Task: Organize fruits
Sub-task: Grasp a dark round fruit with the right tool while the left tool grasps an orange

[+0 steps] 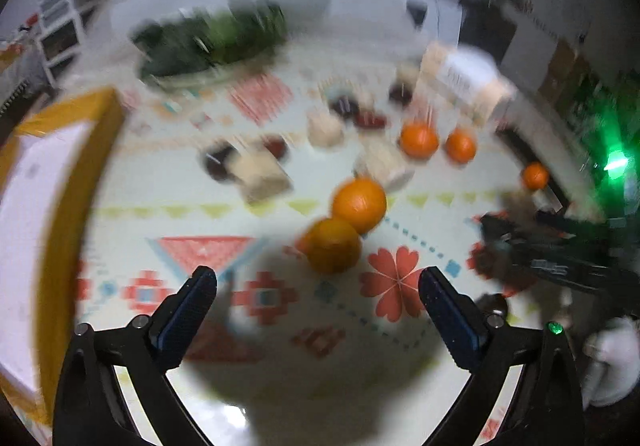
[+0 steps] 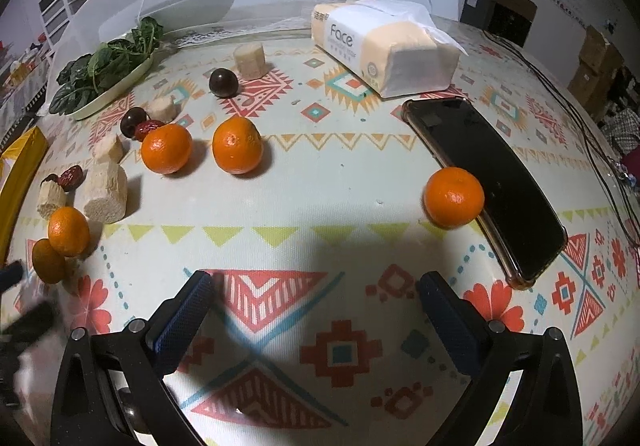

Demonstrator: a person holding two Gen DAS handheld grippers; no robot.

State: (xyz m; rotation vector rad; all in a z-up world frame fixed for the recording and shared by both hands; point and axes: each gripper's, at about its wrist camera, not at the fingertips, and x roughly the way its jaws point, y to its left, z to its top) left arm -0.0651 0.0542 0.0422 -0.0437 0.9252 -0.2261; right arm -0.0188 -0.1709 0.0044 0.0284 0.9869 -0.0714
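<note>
Both the left gripper (image 1: pixel 318 282) and right gripper (image 2: pixel 314 288) gape empty; tissue pack (image 2: pixel 384 46) reads "Face".

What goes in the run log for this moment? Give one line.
left gripper: open, empty, near two touching oranges | right gripper: open, empty | lone orange: against phone

Bare patterned tablecloth (image 2: pixel 320 206) lies ahead of your right gripper (image 2: pixel 312 300); a phone (image 2: pixel 492 182) and touching orange (image 2: pixel 454 197) block the right.

Both wrist views look down low across the patterned tablecloth (image 2: pixel 360 174), sharing the scattered oranges (image 1: pixel 359 204).
</note>
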